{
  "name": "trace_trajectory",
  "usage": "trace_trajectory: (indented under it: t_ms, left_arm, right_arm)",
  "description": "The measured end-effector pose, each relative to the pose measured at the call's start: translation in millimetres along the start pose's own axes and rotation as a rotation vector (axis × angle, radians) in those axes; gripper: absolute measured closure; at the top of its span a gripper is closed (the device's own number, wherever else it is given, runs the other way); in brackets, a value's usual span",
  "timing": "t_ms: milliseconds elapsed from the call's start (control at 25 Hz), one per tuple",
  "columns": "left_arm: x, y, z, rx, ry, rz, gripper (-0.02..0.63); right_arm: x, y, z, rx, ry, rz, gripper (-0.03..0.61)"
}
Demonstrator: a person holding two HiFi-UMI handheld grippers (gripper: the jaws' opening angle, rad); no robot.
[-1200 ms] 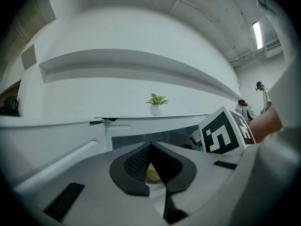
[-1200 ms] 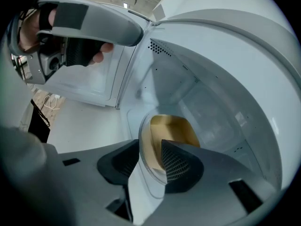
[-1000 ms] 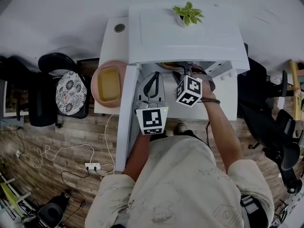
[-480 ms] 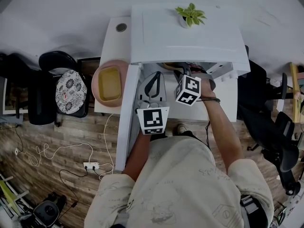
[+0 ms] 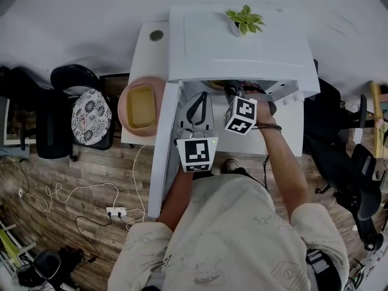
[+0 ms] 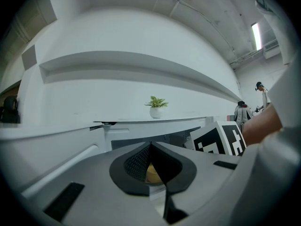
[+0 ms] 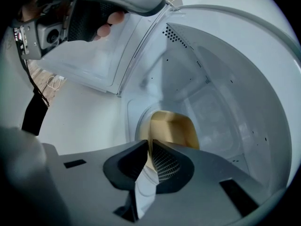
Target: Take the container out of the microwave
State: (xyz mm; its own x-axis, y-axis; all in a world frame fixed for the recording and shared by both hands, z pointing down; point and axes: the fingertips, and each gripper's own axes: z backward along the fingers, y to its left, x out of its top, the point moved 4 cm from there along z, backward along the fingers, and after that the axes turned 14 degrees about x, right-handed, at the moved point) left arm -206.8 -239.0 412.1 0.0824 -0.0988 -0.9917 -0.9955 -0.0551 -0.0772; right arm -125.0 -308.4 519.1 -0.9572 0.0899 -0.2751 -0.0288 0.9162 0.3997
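Note:
A yellow container sits on the turntable inside the open white microwave; in the head view only a sliver of the container shows under the microwave's top. My right gripper reaches into the cavity, tilted down. Its jaws are closing, and the container's near rim runs between the pads, which press on it. My left gripper hovers level in front of the opening, left of the right one, its jaws shut on nothing.
The microwave door stands open to the left. A small potted plant stands on the microwave. A pink plate bearing another yellow container lies left of the door. Chairs stand at both sides, and cables lie on the wooden floor.
Both grippers keep their places. The right gripper's marker cube has rolled slightly. Nothing else has visibly moved.

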Motion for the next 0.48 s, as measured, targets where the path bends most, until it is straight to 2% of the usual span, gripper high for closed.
trace_trajectory:
  t_ms: [480]
  left_arm:
    - [4.4, -0.7, -0.3, -0.005, -0.002, -0.011, 0.606]
  right_arm:
    - [-1.5, 0.6, 4.5, -0.007, -0.004, 0.004, 0.545]
